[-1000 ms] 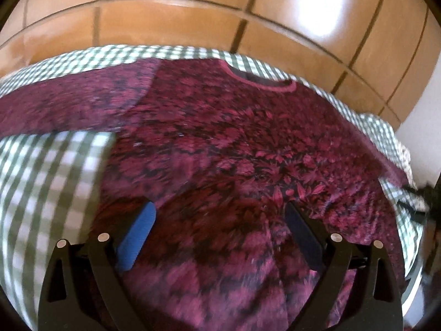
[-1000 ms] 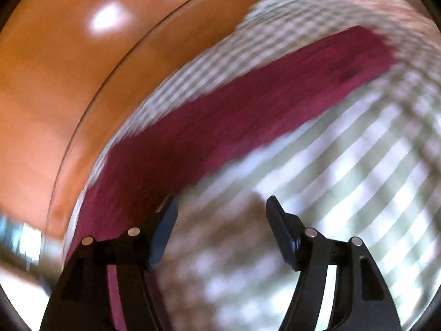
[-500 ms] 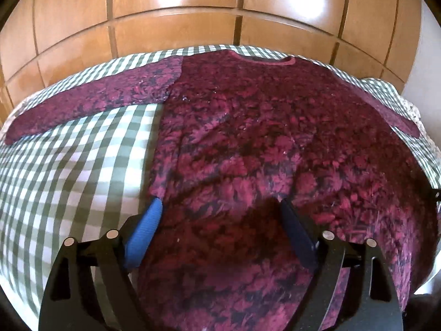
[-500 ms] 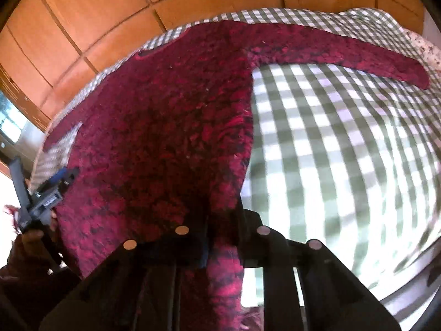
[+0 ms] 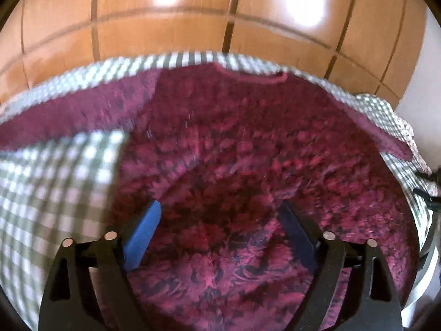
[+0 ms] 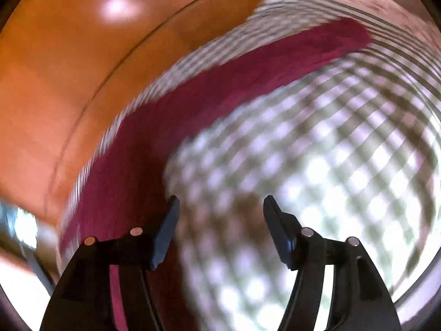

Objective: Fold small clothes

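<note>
While both grippers' fingers stand apart, empty, having just widened, the maroon sweater (image 5: 248,165) covers a checked cloth (image 6: 330,165) before wooden panelling (image 5: 165,27).

There were 1 sweater (image 5: 248,165), 1 checked cloth (image 5: 55,187) and 2 grippers: left (image 5: 220,220), right (image 6: 220,215).

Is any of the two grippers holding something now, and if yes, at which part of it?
Nothing is held. The left gripper stands open over the dark red patterned sweater; the right gripper, whose jaws have just been opening, has only green checked cloth behind its gap.
</note>
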The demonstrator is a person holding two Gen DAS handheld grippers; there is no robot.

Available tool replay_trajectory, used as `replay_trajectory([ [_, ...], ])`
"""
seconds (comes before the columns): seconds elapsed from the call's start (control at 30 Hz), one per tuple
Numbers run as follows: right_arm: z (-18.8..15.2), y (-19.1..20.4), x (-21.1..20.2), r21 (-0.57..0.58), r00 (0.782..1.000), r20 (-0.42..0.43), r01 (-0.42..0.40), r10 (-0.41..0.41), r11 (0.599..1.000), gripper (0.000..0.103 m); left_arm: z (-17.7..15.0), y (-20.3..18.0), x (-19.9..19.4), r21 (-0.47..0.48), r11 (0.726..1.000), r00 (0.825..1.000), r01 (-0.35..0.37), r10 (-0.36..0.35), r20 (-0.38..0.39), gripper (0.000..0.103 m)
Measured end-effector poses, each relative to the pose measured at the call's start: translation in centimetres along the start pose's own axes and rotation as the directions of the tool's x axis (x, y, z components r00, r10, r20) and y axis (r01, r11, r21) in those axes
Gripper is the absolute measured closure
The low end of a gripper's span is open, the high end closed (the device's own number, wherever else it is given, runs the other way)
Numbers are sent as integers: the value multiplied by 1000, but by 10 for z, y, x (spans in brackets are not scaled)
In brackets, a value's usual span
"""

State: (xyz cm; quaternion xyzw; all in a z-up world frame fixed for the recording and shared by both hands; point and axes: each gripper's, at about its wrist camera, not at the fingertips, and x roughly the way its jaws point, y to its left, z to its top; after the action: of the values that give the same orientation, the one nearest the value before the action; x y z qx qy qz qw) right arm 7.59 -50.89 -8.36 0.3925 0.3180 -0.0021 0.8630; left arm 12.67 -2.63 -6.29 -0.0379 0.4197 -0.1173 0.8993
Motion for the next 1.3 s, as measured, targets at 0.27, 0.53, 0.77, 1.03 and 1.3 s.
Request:
replay_trajectory([
  [0.27,97,-71,36,345,988,144,3,-57,939,51,-5,3,11,8,998,998,61,-61,-4,4],
  [0.53,138,-27,66,191,975,154,128,-159,973,90,-8,-1,12,20,999,999,38,-39,11,4],
  [0.77,104,92,56,-158,981,192,62,-31,985,91,-8,-2,11,25,999,999,30,-31,15,4],
  [1.03,15,227,115,-450,998,-4,-59,64,891,91,-8,-1,10,14,999,999,31,-31,7,4],
  [1.3,-86,299,158,-643,987,-153,-139,52,753,34,4,11,5,-63,994,996,88,-89,-26,4],
])
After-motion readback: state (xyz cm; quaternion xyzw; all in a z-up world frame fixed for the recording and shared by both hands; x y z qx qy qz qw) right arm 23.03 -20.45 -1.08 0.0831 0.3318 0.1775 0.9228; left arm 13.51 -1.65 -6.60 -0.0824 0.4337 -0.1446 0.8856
